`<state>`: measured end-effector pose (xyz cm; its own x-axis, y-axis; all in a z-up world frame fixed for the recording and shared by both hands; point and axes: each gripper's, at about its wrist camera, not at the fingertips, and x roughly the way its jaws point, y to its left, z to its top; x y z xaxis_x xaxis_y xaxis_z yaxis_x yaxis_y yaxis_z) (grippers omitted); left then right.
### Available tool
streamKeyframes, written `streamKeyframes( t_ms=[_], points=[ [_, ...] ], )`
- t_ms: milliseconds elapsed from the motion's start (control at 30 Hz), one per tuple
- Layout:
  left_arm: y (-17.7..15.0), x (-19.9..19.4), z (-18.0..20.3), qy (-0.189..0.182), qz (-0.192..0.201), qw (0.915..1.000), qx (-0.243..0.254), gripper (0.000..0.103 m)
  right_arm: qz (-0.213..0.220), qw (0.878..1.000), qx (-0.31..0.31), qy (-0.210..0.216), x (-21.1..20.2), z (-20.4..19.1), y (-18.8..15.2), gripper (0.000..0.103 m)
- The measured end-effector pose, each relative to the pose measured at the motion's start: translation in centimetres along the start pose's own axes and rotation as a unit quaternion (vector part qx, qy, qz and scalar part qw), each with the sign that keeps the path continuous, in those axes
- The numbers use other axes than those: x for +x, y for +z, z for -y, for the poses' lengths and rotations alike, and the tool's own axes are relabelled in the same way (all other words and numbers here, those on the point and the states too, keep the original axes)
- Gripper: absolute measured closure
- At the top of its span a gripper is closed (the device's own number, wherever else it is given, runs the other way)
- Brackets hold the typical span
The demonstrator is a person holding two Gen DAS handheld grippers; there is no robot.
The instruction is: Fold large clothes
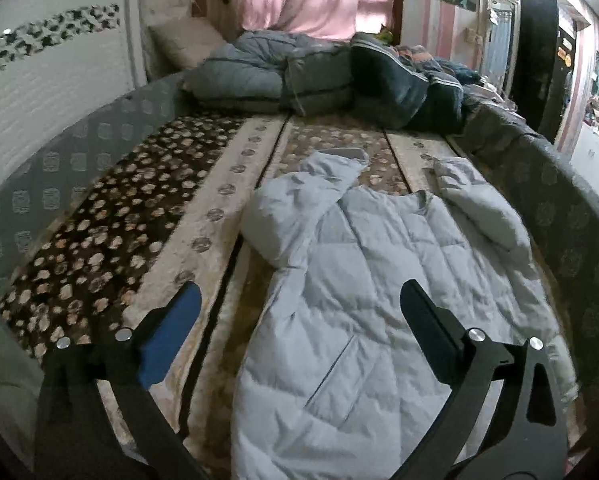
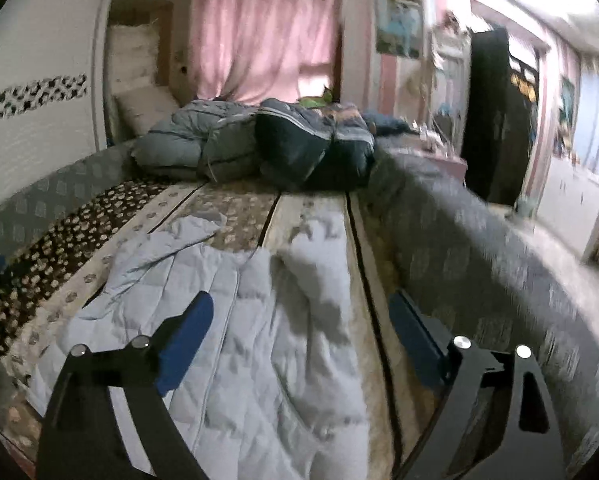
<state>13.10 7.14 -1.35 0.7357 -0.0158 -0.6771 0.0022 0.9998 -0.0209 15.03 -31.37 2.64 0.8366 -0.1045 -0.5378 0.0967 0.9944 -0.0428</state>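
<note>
Jacket [image 1: 379,272], pale grey and quilted, lies flat on bed [image 1: 99,240], sleeves bent inward; both grippers [image 1: 299,312] [image 2: 299,320] spread wide, empty.

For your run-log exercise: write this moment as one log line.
task: fold jacket | left gripper: open, empty | right gripper: open, empty | jacket: flat on bed

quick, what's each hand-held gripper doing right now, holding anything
Left hand-held gripper: open, holding nothing, above the pale blue quilted puffer jacket.
Right hand-held gripper: open, holding nothing, above the same jacket.
</note>
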Motion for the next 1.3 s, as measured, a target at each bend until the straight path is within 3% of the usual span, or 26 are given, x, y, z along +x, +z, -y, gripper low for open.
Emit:
streamKeyframes(
  t_ms=[100, 167, 300, 467, 633, 833, 1033, 1233, 1300],
  points=[
    [1.7, 1.3, 0.2, 0.01, 0.005, 0.9999, 0.012, 0.003, -0.004, 1.0, -0.025, 0.007, 1.1, -0.8, 2.0, 0.013],
    [2.3, 2.5, 0.1, 0.018, -0.004, 0.9997, 0.014, 0.003, -0.014, 0.999, -0.038, -0.01, 2.1, -1.2, 2.6, 0.013],
    [4.1, 5.1, -0.1, 0.018, -0.02, 0.9993, 0.024, 0.003, -0.04, 0.998, -0.037, -0.017, 4.5, -0.9, 3.5, 0.013],
    [8.9, 7.8, 0.3, 0.036, -0.003, 0.9977, 0.057, 0.003, -0.047, 0.999, -0.019, -0.021, 7.5, 0.4, 7.4, 0.013],
    [11.6, 14.5, -0.1, 0.021, -0.04, 0.9974, 0.056, 0.003, -0.076, 0.997, -0.012, -0.02, 13.3, 0.3, 9.9, 0.013],
    [9.1, 23.5, 1.0, 0.007, -0.103, 0.9924, 0.067, 0.003, -0.142, 0.99, -0.01, -0.011, 21.6, -0.3, 6.5, 0.013],
    [7.9, 31.6, 2.5, 0.002, -0.139, 0.9877, 0.071, 0.003, -0.179, 0.984, 0.005, -0.002, 28.5, -0.9, 3.6, 0.013],
    [8.4, 39.0, 3.8, 0.019, -0.169, 0.9823, 0.079, 0.003, -0.221, 0.975, 0.002, 0.003, 33.4, -1.5, -0.2, 0.013],
    [8.5, 41.4, 4.6, 0.052, -0.174, 0.9784, 0.099, 0.005, -0.229, 0.973, 0.015, 0.001, 34.3, -1.0, -1.0, 0.013]
  ],
)
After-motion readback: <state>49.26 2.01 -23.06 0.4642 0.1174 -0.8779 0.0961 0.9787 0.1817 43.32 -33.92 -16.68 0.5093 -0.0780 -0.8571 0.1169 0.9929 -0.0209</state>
